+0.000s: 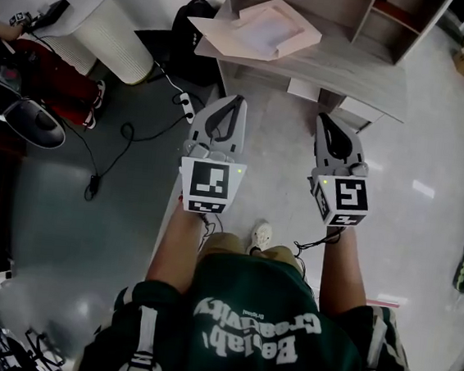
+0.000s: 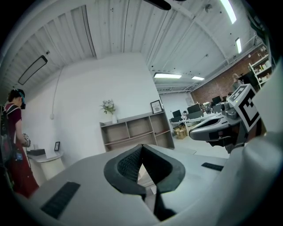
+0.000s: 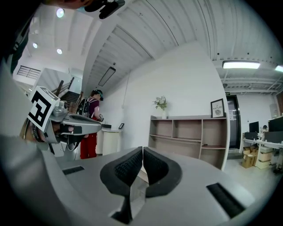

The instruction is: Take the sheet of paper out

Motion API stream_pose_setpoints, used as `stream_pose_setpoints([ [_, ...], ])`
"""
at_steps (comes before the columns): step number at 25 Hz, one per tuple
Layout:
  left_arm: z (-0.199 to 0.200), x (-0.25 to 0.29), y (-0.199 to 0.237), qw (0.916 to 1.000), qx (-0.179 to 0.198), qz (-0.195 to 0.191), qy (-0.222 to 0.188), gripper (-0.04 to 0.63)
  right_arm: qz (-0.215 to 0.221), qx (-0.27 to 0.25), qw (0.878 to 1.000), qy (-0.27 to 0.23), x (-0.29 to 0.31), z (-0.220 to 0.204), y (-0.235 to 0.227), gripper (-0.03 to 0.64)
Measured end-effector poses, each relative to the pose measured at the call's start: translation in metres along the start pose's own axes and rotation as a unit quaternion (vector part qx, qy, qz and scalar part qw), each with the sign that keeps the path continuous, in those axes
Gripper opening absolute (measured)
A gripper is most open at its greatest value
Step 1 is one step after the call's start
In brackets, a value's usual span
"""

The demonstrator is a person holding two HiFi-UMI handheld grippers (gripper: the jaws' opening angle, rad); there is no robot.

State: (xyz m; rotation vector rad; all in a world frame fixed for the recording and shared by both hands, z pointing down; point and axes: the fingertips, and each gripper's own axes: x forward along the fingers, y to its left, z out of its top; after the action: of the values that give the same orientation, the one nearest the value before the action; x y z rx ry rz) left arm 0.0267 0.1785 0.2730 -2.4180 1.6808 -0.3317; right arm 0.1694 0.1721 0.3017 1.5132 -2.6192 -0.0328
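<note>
Your shoe (image 1: 261, 235) shows on the grey floor below as you hold a gripper level in each hand, side by side. Your left gripper (image 1: 240, 101) has its jaws pressed together on nothing. Your right gripper (image 1: 322, 118) is likewise closed and empty. Both point toward the wooden desk (image 1: 351, 74) just ahead and touch nothing. The sheet of paper (image 1: 265, 29) lies in a shallow pink tray (image 1: 211, 32) at the desk's left end. Farther left, a person in red (image 1: 30, 69) stands by a white round stand (image 1: 108, 32).
</note>
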Motion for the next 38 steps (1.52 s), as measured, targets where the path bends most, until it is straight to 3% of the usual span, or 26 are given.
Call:
stream_pose_setpoints([
  [14, -0.022, 0.049, 0.031, 0.9999, -0.008, 0.003, 0.006, 0.017, 0.012, -0.015, 1.000, 0.014, 0.055, -0.010, -0.004, 0.034],
  [31, -0.046, 0.232, 0.173, 0.9998, -0.003, -0.018, -0.004, 0.017, -0.006, -0.028, 0.999, 0.036, 0.274, 0.007, -0.046, 0.034],
  [38, -0.072, 0.280, 0.218, 0.9993, -0.009, -0.036, 0.006, 0.017, -0.018, -0.024, 0.999, 0.027, 0.344, 0.009, -0.046, 0.034],
])
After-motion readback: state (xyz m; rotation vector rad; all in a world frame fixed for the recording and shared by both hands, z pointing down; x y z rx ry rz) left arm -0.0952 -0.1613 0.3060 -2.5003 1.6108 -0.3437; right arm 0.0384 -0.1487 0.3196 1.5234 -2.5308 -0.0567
